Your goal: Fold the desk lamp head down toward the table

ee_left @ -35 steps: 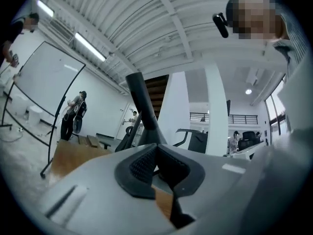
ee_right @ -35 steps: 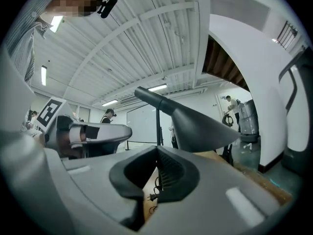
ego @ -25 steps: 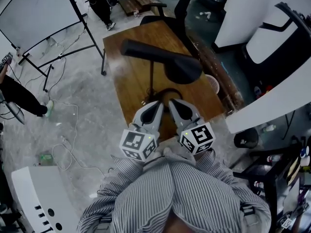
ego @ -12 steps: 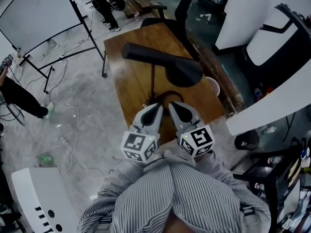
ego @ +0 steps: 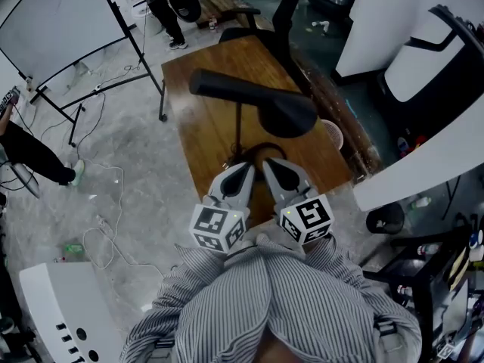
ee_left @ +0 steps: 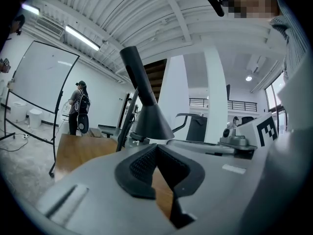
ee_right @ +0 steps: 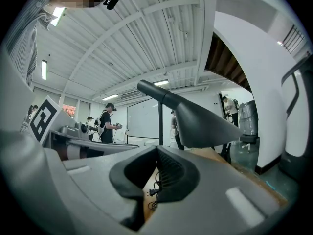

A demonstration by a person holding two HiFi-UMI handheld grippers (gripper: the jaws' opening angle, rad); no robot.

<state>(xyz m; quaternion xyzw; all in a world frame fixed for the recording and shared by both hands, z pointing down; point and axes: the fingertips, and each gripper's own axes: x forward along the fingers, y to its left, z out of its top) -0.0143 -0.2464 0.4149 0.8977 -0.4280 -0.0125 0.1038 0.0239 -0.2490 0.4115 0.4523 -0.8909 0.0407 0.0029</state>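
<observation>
A black desk lamp stands on the wooden table [ego: 200,127]. Its cone-shaped head [ego: 291,112] is raised, with a long dark arm [ego: 219,84] running left from it above a thin upright pole [ego: 238,127]. The lamp's black cable [ego: 261,148] loops on the table just beyond my grippers. At the near table edge, my left gripper [ego: 243,169] and right gripper [ego: 269,163] sit side by side, both shut and empty, short of the lamp. The left gripper view shows the lamp [ee_left: 146,116] beyond the shut gripper [ee_left: 156,148]. In the right gripper view the lamp head [ee_right: 200,119] hangs over the shut gripper [ee_right: 157,151] and the plug [ee_right: 152,192].
A black office chair [ego: 283,6] stands at the table's far end. A whiteboard on a stand [ego: 53,21] is at the left, with a person [ego: 162,2] behind it. A round cup [ego: 330,131] sits by the table's right edge. Cables [ego: 106,225] lie on the floor at the left.
The lamp and both grippers are as they were. Only the person at the back has shifted a little.
</observation>
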